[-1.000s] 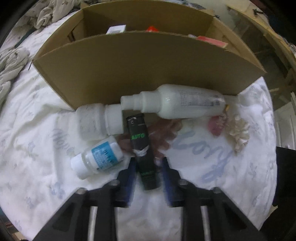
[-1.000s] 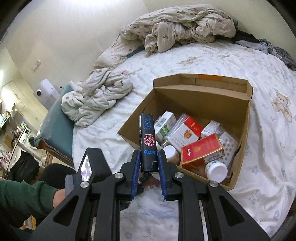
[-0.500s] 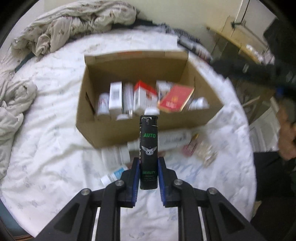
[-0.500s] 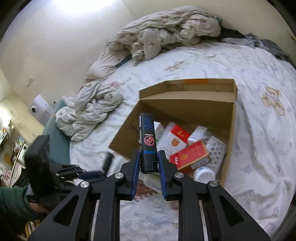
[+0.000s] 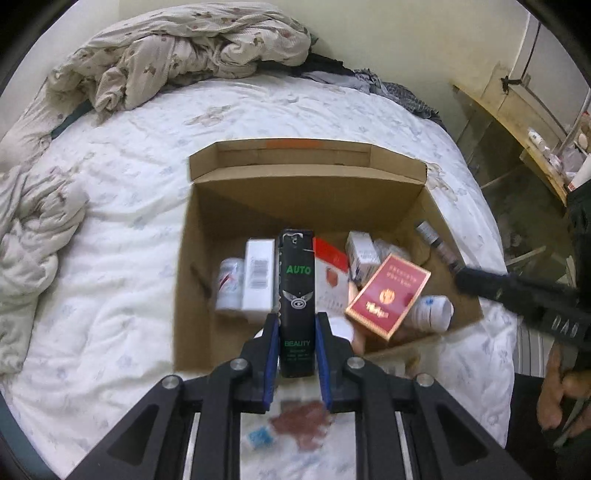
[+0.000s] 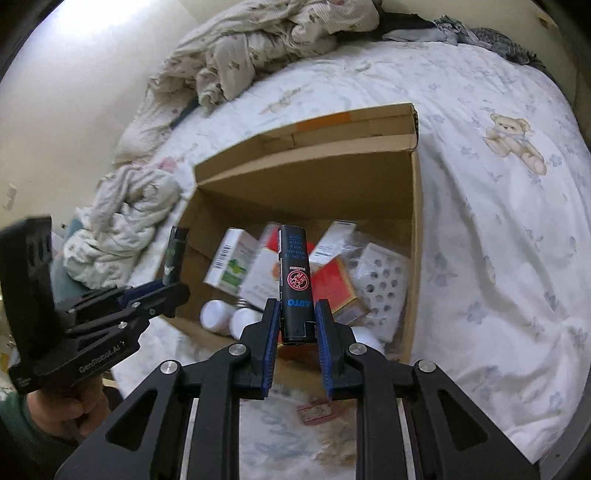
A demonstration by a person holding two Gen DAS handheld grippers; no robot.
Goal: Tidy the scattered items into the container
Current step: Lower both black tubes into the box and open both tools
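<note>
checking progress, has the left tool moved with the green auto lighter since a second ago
Yes. The left tool has lifted the black lighter off the bedsheet and carried it forward over the cardboard box.

A bed with a white flowered sheet (image 5: 258, 110) fills the room. A crumpled quilt (image 5: 177, 48) lies heaped at its far edge against a pale wall (image 5: 388, 33). Right of the bed stands a wooden shelf (image 5: 517, 122).

The black lighter (image 5: 296, 295) in the left tongs (image 5: 296, 363) reads "AUTO" and "BEAUTY" in green. The right tongs' (image 6: 297, 347) lighter (image 6: 295, 280) reads "AUTO" in blue, upside down. The left tool's body (image 6: 96, 357) reads "GenRobot.AI".
</note>
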